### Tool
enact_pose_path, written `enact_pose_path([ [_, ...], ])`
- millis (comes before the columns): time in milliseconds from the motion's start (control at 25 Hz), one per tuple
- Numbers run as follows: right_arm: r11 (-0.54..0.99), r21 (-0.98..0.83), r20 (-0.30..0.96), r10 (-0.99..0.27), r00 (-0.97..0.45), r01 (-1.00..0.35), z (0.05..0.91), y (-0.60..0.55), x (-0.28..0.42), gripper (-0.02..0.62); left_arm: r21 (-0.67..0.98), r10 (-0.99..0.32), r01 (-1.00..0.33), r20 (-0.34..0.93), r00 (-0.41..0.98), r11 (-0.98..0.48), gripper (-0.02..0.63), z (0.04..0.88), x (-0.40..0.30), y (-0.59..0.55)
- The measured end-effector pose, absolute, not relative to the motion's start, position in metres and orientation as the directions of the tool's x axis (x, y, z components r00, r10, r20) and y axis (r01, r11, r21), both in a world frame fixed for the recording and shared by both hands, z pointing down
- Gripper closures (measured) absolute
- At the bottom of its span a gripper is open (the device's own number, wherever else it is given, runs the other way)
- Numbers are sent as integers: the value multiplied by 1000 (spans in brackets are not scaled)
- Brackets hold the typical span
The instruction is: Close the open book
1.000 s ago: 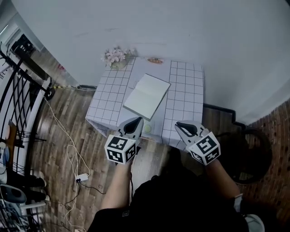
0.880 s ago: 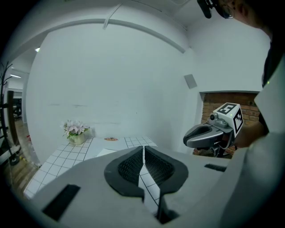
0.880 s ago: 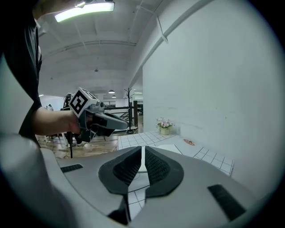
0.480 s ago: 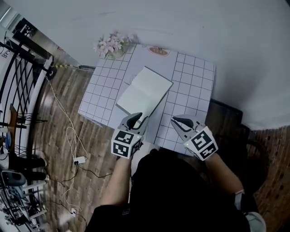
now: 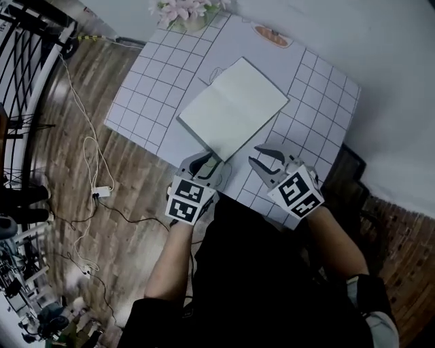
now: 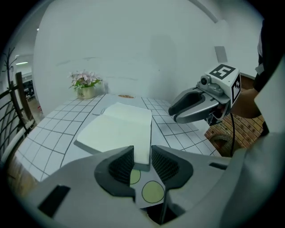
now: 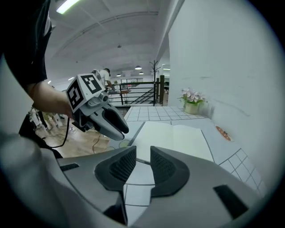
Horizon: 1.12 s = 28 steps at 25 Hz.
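Note:
An open book (image 5: 234, 107) with blank pale pages lies flat in the middle of a table under a white grid cloth (image 5: 146, 102). Both grippers hover at the table's near edge, just short of the book. My left gripper (image 5: 204, 163) points at the book's near corner (image 6: 141, 153), its jaws a narrow gap apart with nothing gripped. My right gripper (image 5: 262, 160) sits to the right of that corner. Its jaws have just been opening and stand apart, with nothing between them. The book (image 7: 173, 138) lies ahead of the right gripper (image 7: 143, 153).
A pot of pink flowers (image 5: 183, 12) stands at the table's far corner, and a small orange object (image 5: 272, 35) lies near the wall. Two yellow-green dots (image 6: 152, 191) mark the cloth under the left gripper. A cable and power strip (image 5: 102, 192) lie on the wooden floor at left, by a black railing (image 5: 27, 41).
Both grippers have come down and forward to the table's near edge by the book. The right gripper's jaws have parted. The head view has tilted closer over the table.

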State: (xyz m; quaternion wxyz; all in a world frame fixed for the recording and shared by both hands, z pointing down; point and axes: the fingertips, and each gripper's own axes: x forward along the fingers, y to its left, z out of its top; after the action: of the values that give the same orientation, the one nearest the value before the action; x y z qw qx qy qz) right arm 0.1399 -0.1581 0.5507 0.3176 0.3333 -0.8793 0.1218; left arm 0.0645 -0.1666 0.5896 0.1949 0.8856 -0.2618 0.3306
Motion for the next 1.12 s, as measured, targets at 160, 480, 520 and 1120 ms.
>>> enact_pose_path([
  [160, 821, 54, 706, -433, -560, -568, 576, -161, 119, 485, 212, -334, -616, 684, 648, -759, 502, 607, 52, -160],
  [480, 897, 135, 816, -342, -466, -421, 606, -174, 105, 451, 225, -346, -629, 676, 651, -744, 500, 614, 34, -177],
  [520, 909, 148, 828, -329, -454, -389, 612, -179, 106, 445, 233, -345, -630, 672, 655, -741, 501, 612, 37, -182],
  [1120, 982, 187, 895, -162, -415, 20, 663, -168, 83, 494, 272, -410, -722, 673, 616, -637, 502, 621, 7, -180],
])
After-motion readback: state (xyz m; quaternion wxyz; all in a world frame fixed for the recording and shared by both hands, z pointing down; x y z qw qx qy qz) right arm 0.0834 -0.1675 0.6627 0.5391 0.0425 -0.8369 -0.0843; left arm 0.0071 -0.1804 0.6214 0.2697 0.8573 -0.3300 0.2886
